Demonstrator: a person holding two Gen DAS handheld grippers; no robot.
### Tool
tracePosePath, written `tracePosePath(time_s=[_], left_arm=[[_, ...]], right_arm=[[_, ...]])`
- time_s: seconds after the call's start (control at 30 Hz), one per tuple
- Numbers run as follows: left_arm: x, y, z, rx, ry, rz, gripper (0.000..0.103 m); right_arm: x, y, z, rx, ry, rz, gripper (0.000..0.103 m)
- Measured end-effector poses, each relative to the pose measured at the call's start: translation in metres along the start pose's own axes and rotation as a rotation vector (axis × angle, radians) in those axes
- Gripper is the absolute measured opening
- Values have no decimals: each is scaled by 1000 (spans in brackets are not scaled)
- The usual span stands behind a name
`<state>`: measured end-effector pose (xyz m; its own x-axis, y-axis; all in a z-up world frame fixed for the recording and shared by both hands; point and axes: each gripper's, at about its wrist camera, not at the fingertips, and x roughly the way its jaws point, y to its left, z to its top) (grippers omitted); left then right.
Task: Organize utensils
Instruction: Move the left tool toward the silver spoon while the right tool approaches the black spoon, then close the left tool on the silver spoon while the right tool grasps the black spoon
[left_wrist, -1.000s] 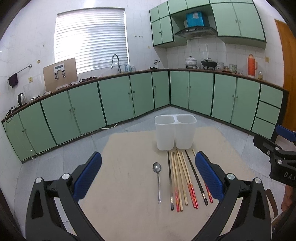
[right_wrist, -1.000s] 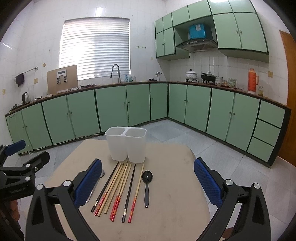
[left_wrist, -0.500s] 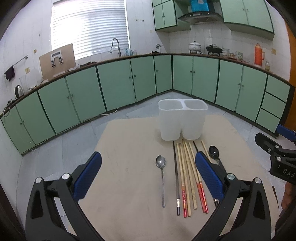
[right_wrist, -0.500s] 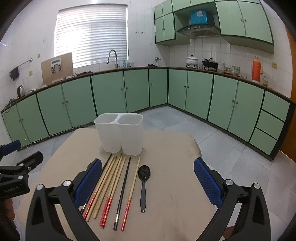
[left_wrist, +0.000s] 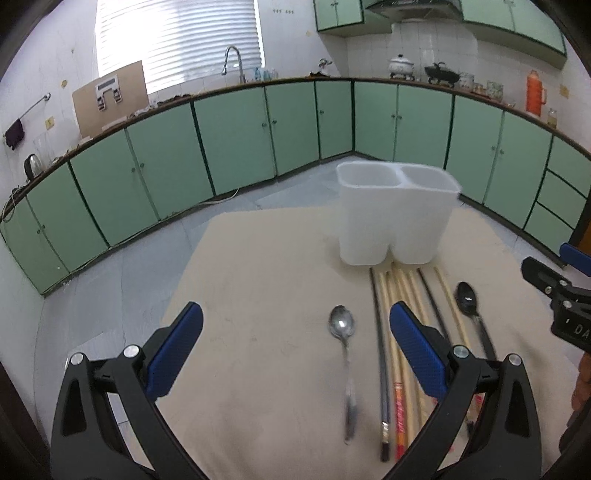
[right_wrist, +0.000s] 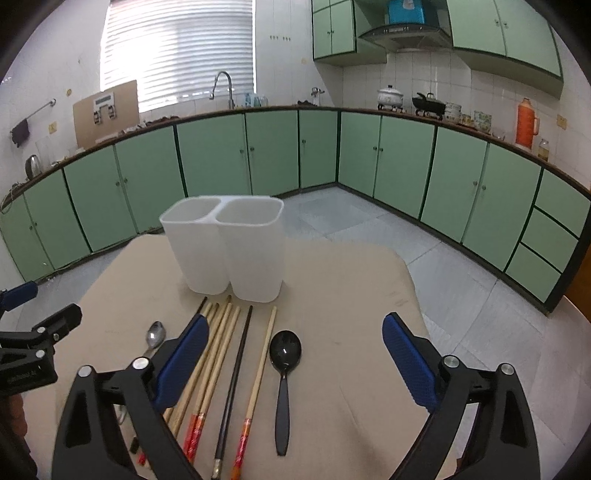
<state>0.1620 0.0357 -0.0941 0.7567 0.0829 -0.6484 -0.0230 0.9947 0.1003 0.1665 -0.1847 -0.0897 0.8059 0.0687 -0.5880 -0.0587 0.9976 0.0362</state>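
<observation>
A: Grippers?
B: Left gripper (left_wrist: 291, 343) & right gripper (right_wrist: 291, 350) both spread wide, holding nothing, above table (right_wrist: 351, 295).
A: Utensils?
B: Chopsticks (right_wrist: 225, 354) flat between metal spoon (left_wrist: 342, 332) & black spoon (right_wrist: 284, 354), just before holder (right_wrist: 225, 247).

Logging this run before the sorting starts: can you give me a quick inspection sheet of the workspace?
Surface: beige table, utensils laid in a row near its front.
Job's things: white two-compartment holder, upright, both compartments look empty; chopsticks side by side in front of it; metal spoon on the left end; black spoon on the right end.
Clutter: nothing seen on the table.
Grippers: left gripper open, over the metal spoon; right gripper open, over the black spoon; neither holds anything.
Cables: nothing seen on the table.
Surroundings: green cabinets, sink faucet, orange thermos.
</observation>
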Motion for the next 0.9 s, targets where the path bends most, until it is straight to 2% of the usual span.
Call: tracePosePath(time_s=[0.13, 0.23, 0.37, 0.6, 0.9], left_arm=[[27, 12, -2, -16, 52, 21, 98], [43, 22, -7, -25, 87, 38, 98], [62, 30, -13, -33, 135, 33, 98], [87, 12, -11, 2, 163, -4, 98], [116, -10, -2, 28, 197, -12, 98]], right_arm=[[26, 1, -2, -19, 53, -6, 86], [44, -1, -6, -20, 96, 7, 80], [64, -3, -13, -23, 147, 22, 76], [92, -3, -20, -48, 228, 33, 60], [109, -3, -20, -56, 286, 57, 58]])
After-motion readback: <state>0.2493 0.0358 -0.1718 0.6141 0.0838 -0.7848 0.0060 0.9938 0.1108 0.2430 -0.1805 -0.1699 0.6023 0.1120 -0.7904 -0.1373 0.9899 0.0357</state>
